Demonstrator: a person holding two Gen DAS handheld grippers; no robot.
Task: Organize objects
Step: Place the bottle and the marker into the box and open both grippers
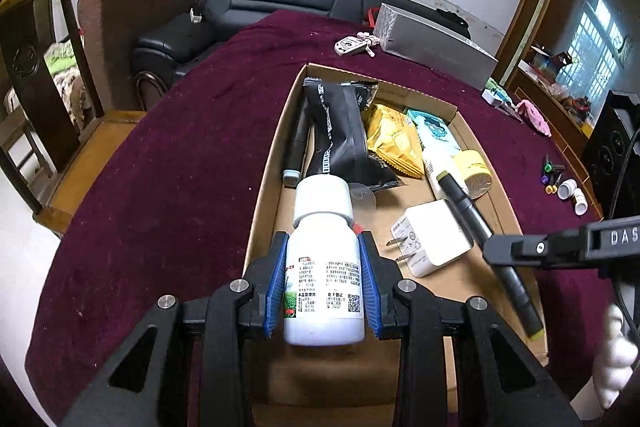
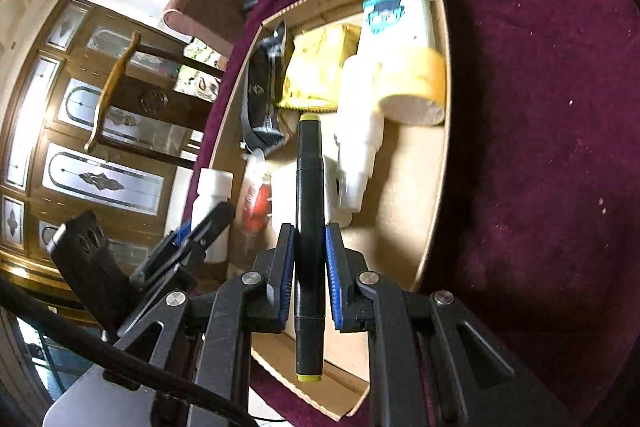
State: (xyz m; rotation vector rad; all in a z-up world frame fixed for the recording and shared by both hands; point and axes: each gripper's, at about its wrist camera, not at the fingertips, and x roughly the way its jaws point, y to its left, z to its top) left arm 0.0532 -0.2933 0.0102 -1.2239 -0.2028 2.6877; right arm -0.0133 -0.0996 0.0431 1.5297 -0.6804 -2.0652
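My left gripper (image 1: 323, 247) is shut on a white labelled bottle (image 1: 323, 267) with a white cap, held over the near left part of a shallow cardboard box (image 1: 264, 187). My right gripper (image 2: 310, 233) is shut on a black marker with yellow-green ends (image 2: 309, 227), held over the same box (image 2: 440, 163). The marker (image 1: 492, 247) and right gripper also show in the left wrist view. The bottle (image 2: 210, 203) and left gripper show at the left of the right wrist view.
In the box lie a black pouch (image 1: 340, 131), a yellow packet (image 1: 394, 139), a white tube with a teal label (image 1: 436, 143), a yellow tape roll (image 1: 474, 167) and a white charger (image 1: 434, 239). On the maroon cloth lie keys (image 1: 356, 45), a silver box (image 1: 432, 45) and small bottles (image 1: 568, 191).
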